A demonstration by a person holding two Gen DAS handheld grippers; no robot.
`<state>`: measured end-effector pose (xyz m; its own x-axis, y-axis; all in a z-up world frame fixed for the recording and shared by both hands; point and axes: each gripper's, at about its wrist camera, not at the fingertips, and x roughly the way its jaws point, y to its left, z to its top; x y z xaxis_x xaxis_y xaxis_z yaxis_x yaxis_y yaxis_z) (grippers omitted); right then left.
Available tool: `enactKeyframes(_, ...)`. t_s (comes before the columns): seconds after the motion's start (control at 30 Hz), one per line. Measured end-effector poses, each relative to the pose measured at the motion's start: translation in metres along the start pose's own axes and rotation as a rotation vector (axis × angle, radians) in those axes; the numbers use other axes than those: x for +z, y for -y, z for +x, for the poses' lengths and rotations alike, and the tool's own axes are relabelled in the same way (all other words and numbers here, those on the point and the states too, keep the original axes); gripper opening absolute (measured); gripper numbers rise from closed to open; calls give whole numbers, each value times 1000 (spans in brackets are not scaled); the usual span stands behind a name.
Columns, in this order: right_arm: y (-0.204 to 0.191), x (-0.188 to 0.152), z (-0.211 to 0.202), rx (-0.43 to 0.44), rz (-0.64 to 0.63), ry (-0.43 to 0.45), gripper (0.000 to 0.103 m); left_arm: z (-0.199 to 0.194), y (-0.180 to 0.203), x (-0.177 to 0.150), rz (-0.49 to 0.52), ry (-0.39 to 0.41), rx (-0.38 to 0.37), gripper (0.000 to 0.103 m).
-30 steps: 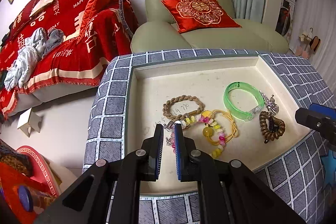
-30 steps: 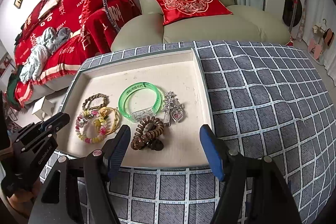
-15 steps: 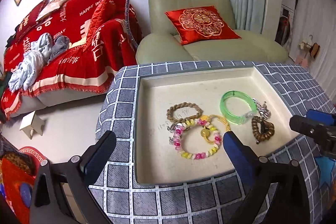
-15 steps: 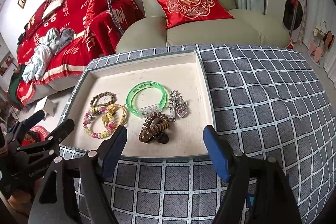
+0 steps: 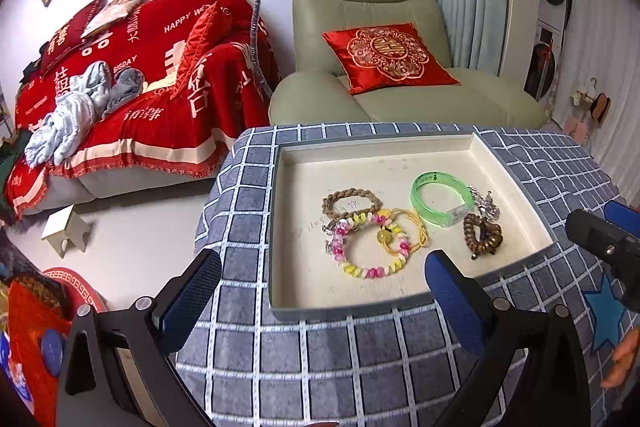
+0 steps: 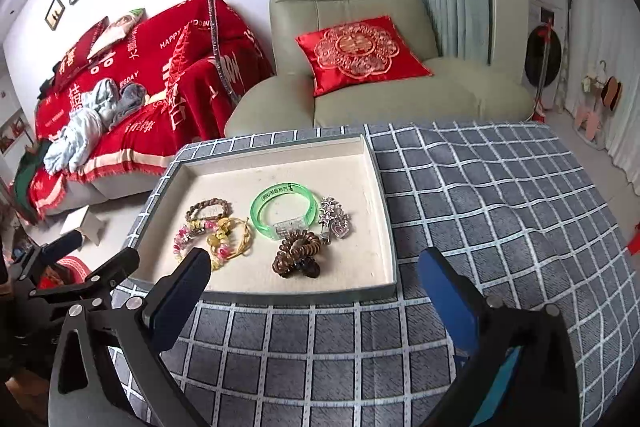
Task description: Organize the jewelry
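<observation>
A shallow cream tray point(image 5: 400, 301) point(image 6: 384, 211) sits on a grey checked cloth. In it lie a brown braided bracelet point(image 5: 351, 198) point(image 6: 208, 207), a pink-and-yellow bead bracelet point(image 5: 370, 245) point(image 6: 200, 237), a yellow cord bracelet point(image 5: 404, 227) point(image 6: 240, 235), a green bangle point(image 5: 440, 201) point(image 6: 285, 209), a silver charm piece point(image 5: 486, 203) point(image 6: 334, 221) and a brown coil hair tie point(image 5: 482, 235) point(image 6: 298, 253). My left gripper point(image 5: 322, 291) is open and empty, held back above the tray's near edge. My right gripper point(image 6: 314, 287) is open and empty, also short of the tray.
The checked cloth point(image 6: 500, 207) covers the table, with open cloth right of the tray. A green armchair with a red cushion point(image 5: 384, 55) stands behind. A red-covered sofa point(image 5: 132, 87) is at the left. A small white stool point(image 5: 66, 229) stands on the floor.
My left gripper, shut a second ago down at the bead bracelet, opened and pulled back up away from the tray. The bead bracelet now lies spread out. My right gripper also drew back a little.
</observation>
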<state>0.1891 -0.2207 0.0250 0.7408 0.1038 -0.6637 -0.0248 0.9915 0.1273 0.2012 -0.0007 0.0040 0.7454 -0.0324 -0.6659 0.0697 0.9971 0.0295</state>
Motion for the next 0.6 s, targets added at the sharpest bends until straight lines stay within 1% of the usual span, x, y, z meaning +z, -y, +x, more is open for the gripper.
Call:
enactKeyframes(0.1,-5,-8,-9,-25,-23,-7,103,-13,1,-8,-11,14,7,103)
enactKeyframes(0.2,-9,-19,-21,-38,-44,5,103,-25,1,-19,-27,19,8,103)
enactKeyframes(0.3,-11,-29,-29,-56,-59,10,103,-34,2,-29,-28,27,30,103)
enactKeyframes(0.43,-10,-40,-36,-69,-62,12,103,-42,2,-40,-36,27,36,103)
enactKeyframes(0.6,-8,-46,-43,-78,-55,21,103,-46,1,-47,-47,14,42,103)
